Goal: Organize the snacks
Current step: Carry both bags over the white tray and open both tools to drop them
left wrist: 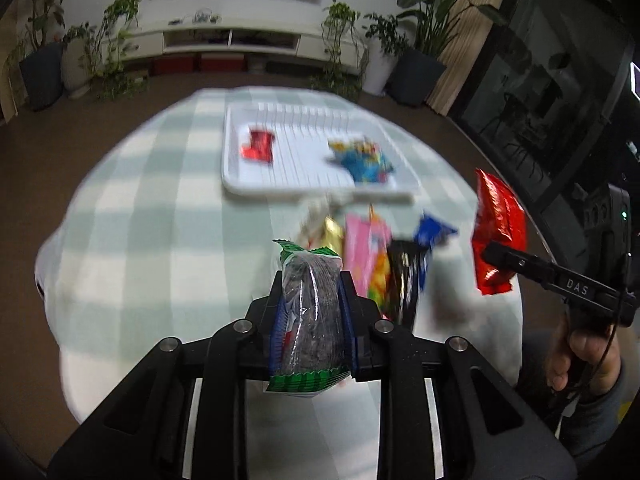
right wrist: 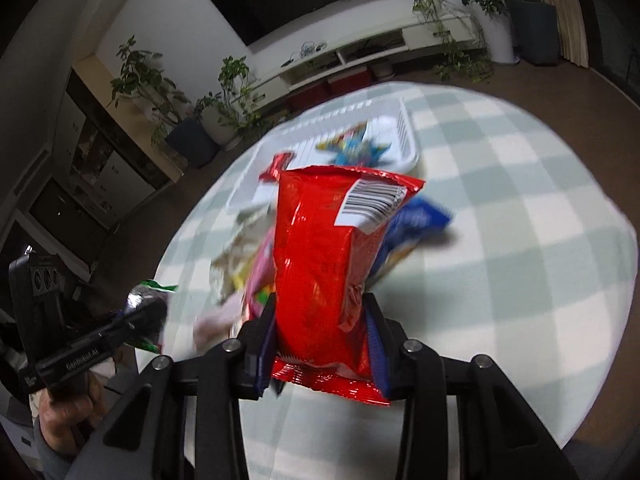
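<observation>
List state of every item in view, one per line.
left gripper: shut on green-edged dark snack pack, lifted
right gripper: shut on red snack bag, lifted
white tray: on the checked tablecloth, holds two snacks
small red packet: lying in tray, left side
blue-yellow packet: lying in tray, right side
loose snack pile: on cloth, in front of the tray, blurred

Your left tongs point(left wrist: 311, 292) clamp a green-edged snack packet point(left wrist: 310, 312) above the checked counter point(left wrist: 160, 240). Your right tongs point(left wrist: 490, 256) grip a red bag point(left wrist: 498, 224) beside it.
</observation>
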A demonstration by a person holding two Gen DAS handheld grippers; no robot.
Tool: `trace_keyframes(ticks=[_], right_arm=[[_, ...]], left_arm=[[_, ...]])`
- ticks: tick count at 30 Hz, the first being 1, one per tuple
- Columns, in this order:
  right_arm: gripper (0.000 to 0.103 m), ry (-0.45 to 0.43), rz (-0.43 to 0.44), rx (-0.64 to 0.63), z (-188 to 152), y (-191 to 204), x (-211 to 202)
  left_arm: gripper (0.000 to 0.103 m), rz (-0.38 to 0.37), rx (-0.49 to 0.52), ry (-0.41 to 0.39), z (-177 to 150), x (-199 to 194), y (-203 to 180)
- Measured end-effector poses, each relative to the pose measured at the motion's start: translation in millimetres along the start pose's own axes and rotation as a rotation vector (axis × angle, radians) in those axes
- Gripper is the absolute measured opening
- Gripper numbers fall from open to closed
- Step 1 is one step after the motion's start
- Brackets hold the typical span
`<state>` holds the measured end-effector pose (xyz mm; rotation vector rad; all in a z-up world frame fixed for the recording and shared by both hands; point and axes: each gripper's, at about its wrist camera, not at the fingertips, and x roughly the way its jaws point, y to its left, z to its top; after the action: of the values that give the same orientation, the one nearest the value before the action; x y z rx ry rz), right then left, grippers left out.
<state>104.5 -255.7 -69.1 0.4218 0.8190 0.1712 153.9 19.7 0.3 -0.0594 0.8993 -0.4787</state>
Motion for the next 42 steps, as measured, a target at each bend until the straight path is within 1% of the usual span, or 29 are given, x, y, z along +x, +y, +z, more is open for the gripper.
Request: trace_keyframes(ticks=[1,3,7,9,12,15,19,21,24,26,29,33,34,36,42], right_arm=[[0.041,-0.018,-0.010,-0.015,14,1,-1],[0.041,-0.026,-0.014,-0.032,37,4,4],[0.041,-0.006,-0.022,-0.067,85,14,36],[0.041,0.008,-0.034,-0.079,102,17,54],[0.041,0.030,-0.028,-0.089,121,21,77],[0.041,0.050,-0.020,-0.116,128,29,95],[0.041,0.083,-0.050,-0.163,135,39,118],[0.041,0.097,-0.063,-0.171,136,41,124],[0.041,0.109,-0.073,-0.199,135,46,129],[0.041,0.113,-0.086,-0.208,135,47,134],[0.041,0.137,-0.104,-0.189,136,41,147],[0.041,0.141,-0.129,-0.197,139,36,158],[0.041,0.142,-0.136,-0.195,139,35,161],[0.042,0.139,-0.154,-0.202,140,34,167],[0.043,0.180,-0.176,-0.244,138,35,187]], left_arm=[[0.021,0.001,0.010,-0.009,15,3,1],[0.022,0.005,0.028,-0.018,49,13,3],[0.022,0.021,0.062,0.001,113,55,5],[0.022,0.024,0.063,0.016,133,76,7],[0.022,0.018,0.067,0.049,150,104,8],[0.022,0.032,0.115,0.070,153,125,-2],[0.022,0.034,0.107,0.099,154,150,0],[0.022,0.038,0.098,0.105,152,156,3],[0.022,0.064,0.134,0.121,148,165,0],[0.022,0.079,0.127,0.129,150,175,5],[0.022,0.087,0.082,0.145,153,189,20],[0.022,0.104,0.090,0.167,151,206,29],[0.024,0.109,0.092,0.173,150,210,30],[0.024,0.106,0.086,0.195,148,219,33],[0.025,0.109,0.098,0.222,140,236,36]])
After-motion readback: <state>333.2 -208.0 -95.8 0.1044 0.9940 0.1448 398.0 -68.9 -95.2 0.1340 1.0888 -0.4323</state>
